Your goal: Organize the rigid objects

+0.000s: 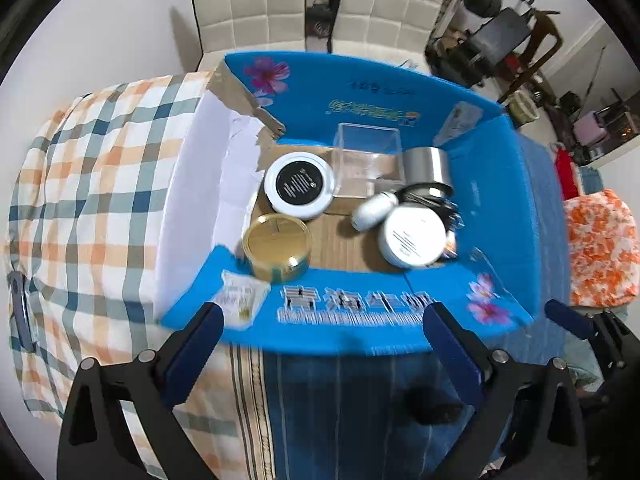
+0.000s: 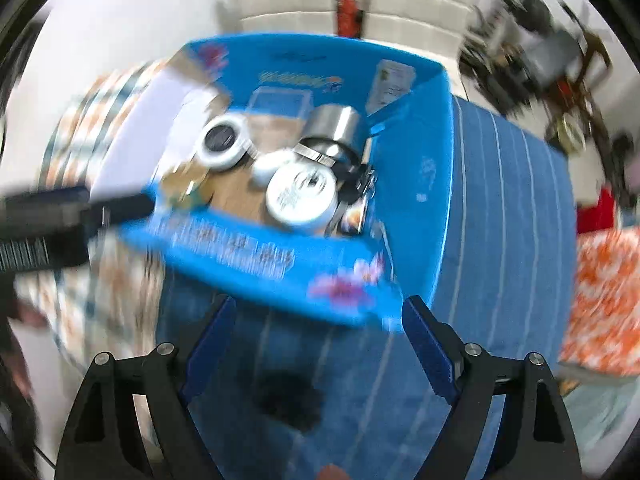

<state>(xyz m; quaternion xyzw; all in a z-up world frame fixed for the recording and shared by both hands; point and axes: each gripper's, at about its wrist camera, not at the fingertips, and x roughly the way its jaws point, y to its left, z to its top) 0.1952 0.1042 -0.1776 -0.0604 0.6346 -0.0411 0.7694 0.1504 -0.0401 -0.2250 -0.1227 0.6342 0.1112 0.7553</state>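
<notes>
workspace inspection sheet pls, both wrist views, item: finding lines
surface: blue striped cloth beside checked cloth
job's things: open blue box holds gold tin, black-topped jar, white jar, small white bottle, clear box, steel cup
clutter: dark bits beside the white jar, unclear
grippers: left gripper open, empty; right gripper open, empty
cables: nothing seen
surroundings: white chairs, orange patterned cloth

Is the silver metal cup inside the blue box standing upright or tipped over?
Tipped over. The silver cup lies on its side in the blue box, its open mouth facing the white jar.
</notes>
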